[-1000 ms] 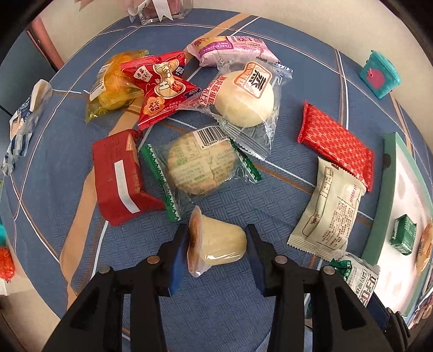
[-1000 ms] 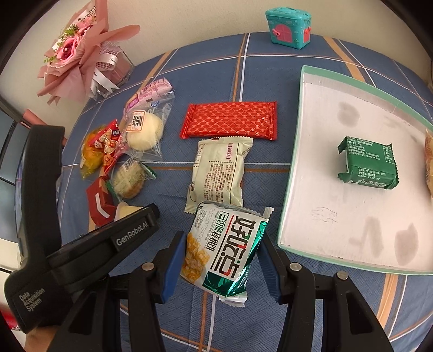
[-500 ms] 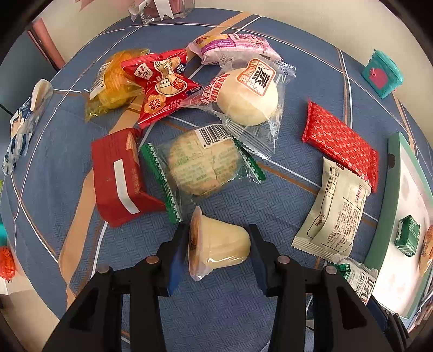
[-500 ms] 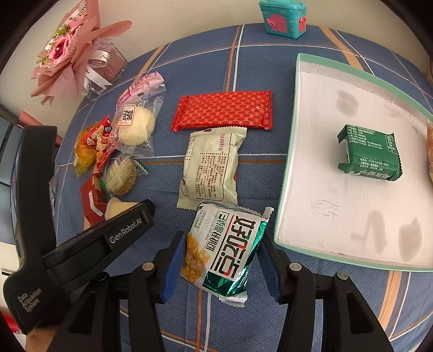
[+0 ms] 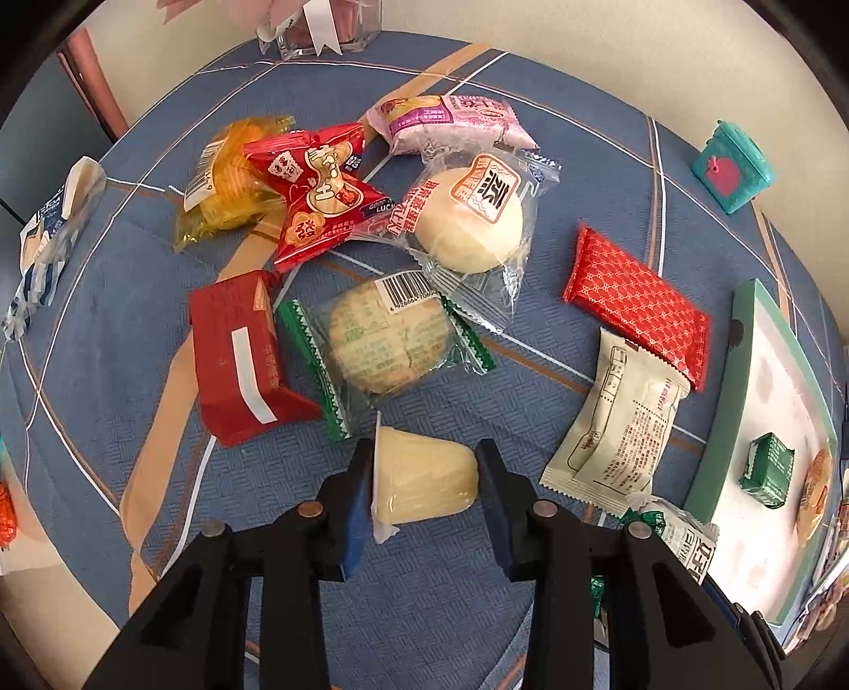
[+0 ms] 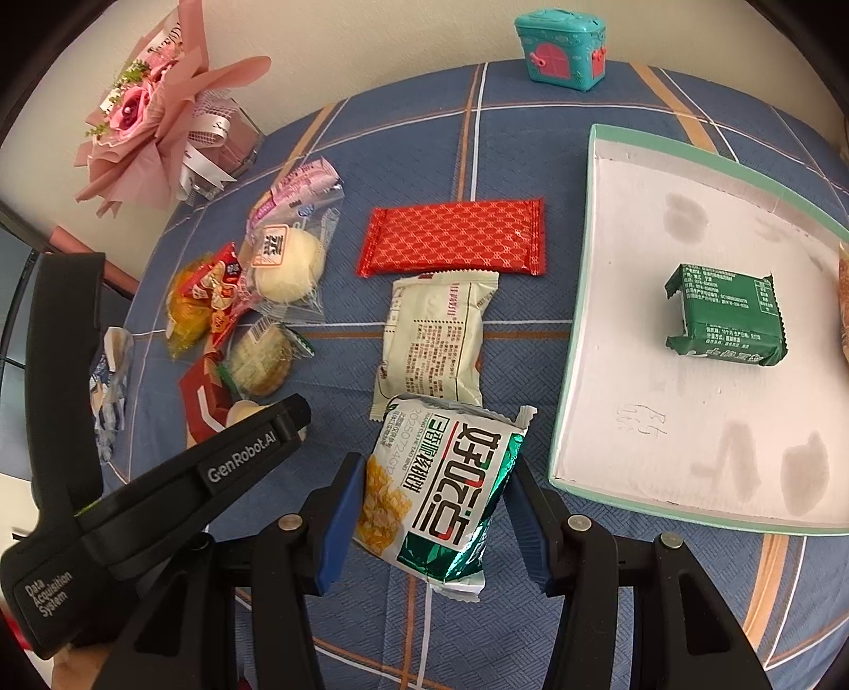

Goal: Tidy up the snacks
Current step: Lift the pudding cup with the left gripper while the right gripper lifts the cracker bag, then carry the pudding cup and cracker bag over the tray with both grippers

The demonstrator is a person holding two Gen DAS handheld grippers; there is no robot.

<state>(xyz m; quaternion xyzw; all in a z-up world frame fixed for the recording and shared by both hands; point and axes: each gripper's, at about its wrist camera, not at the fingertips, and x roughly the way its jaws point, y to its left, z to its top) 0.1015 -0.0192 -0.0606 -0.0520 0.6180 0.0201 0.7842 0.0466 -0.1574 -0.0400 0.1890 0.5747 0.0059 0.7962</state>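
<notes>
A pale yellow jelly cup lies on its side between the blue pads of my left gripper, whose jaws are closing tight on its lid and base. My right gripper is shut on a green and white snack bag, held just above the blue checked cloth, left of the tray. The white tray with a mint rim holds a green packet. Part of the left gripper's black body shows in the right wrist view.
Loose on the cloth lie a red wafer pack, a cream packet, a round cake, a red box, a white bun and several more bags. A teal toy box and a pink bouquet stand at the far edge.
The left pads, which stood a little off the jelly cup, have come in against it. The right gripper keeps the same hold on the snack bag and has hardly moved.
</notes>
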